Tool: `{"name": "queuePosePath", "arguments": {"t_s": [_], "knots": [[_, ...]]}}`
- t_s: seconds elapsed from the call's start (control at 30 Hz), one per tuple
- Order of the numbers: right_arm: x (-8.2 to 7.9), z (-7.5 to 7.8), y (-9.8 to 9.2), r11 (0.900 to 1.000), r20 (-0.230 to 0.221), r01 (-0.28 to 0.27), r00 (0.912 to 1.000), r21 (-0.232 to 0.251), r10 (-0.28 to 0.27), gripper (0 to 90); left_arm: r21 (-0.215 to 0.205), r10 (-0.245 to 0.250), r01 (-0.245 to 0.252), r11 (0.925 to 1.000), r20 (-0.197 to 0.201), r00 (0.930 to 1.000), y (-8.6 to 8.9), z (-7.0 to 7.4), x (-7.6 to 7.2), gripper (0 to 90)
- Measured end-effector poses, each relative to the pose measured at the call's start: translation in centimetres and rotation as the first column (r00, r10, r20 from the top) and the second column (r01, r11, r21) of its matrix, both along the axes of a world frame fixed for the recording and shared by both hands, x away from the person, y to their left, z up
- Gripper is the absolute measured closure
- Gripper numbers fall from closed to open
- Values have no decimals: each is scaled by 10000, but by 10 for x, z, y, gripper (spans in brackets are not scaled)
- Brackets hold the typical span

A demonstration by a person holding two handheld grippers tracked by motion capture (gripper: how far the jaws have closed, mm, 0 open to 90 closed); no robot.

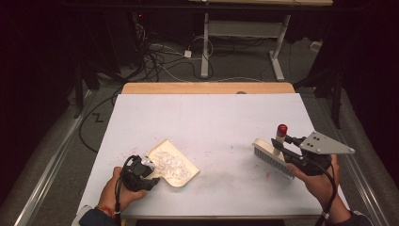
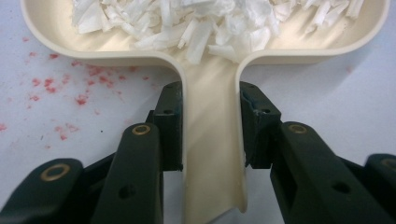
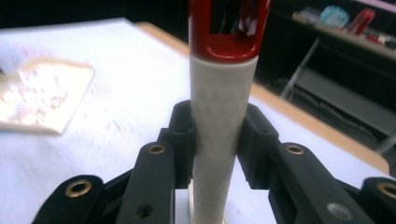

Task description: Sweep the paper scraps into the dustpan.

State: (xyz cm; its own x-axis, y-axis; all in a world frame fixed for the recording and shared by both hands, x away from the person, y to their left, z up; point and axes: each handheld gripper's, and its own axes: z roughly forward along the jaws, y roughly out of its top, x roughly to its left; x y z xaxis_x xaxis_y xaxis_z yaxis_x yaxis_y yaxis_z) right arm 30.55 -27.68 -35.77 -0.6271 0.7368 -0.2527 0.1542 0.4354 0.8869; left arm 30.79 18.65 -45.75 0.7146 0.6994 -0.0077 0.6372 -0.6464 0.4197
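No labels or writing we can read anywhere. Our left gripper [image 2: 210, 126] sits low at the table's near left, clamped on the handle of the cream plastic dustpan [image 2: 212, 70] full of white shredded bits [image 2: 205, 21]. Our right gripper [image 3: 217, 135], near right, is clamped on the white brush with its red-tipped handle [image 3: 224, 107], bristles touching the white tabletop [image 1: 211, 117].

- A white sheet [image 1: 207, 117] covers the work table, its wooden edge [image 1: 207, 88] bare along the far side.
- Faint pink specks [image 2: 60, 86] stain the sheet.
- Beyond the table, grey carpet [image 1: 244, 66] carries a tangle of loose cables [image 1: 155, 59].
- A white-legged desk frame [image 1: 244, 37] stands at the back, its feet on the carpet.
- The room lies dark at both sides, light falling mainly on the table.
- A metal rail [image 1: 51, 165] runs along the floor at left.
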Motion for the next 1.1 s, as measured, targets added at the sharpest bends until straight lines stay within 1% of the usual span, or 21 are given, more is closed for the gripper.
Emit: {"name": "queuePosePath", "arguments": {"t_s": [0.1, 0.13, 0.17, 0.2, 0.27, 0.4, 0.47, 0.53, 0.63, 0.8, 0.87, 0.93, 1.03, 1.1], "knots": [[1, -4, 12, 9995, -116, -261, 9996, -198, 259, 703, -20, -38, 38, 10000, -24, 10000, 2, 1, -2, 635], [0, -6, 18, 9992, -129, -361, 9993, -175, 358, 703, -47, -45, 45, 10000, -47, 10000, 2, 1, -2, 635], [0, -6, 23, 9988, -115, -424, 9990, -250, 421, 703, -3, -75, 75, 10000, -52, 10000, 4, 1, -2, 635], [0, -7, 30, 9982, -114, -480, 9988, -352, 477, 703, -48, -53, 52, 10000, -72, 10000, 5, 1, -2, 635], [1, -9, 45, 9975, 79, -538, 9985, -461, 542, 702, -47, -63, 63, 10000, -120, 9999, 7, 2, -3, 635], [8, -17, 80, 9924, 126, -973, 9951, -757, 985, 700, 2, -104, 104, 9999, -153, 9998, 10, 2, -4, 635], [10, -19, 98, 9901, 200, -1161, 9928, -782, 1180, 699, 15, -111, 111, 9999, -123, 9999, 10, 3, -5, 635], [9, -19, 112, 9871, 209, -1512, 9881, -531, 1525, 701, 33, -118, 119, 9999, -141, 9998, 10, 3, -6, 635], [6, -17, 129, 9790, 83, -2022, 9793, -241, 2024, 701, 148, -214, 216, 9997, -158, 9996, 9, 3, -7, 635], [2, -15, 149, 9644, -42, -2639, 9645, 200, 2640, 702, 237, -317, 321, 9992, -149, 9994, 6, 4, -11, 634], [2, -15, 153, 9610, 49, -2741, 9617, 373, 2741, 702, 261, -392, 396, 9989, -177, 9991, 3, 4, -12, 634], [4, -15, 157, 9579, -36, -2800, 9598, 627, 2808, 703, 295, -507, 513, 9982, -198, 9985, 0, 4, -12, 634], [6, -15, 160, 9544, 66, -2853, 9582, 881, 2859, 703, 319, -665, 672, 9972, -208, 9976, -6, 4, -12, 634], [7, -13, 158, 9479, 107, -2912, 9563, 1290, 2923, 703, 316, -732, 739, 9968, -215, 9971, -8, 3, -12, 634]]}}
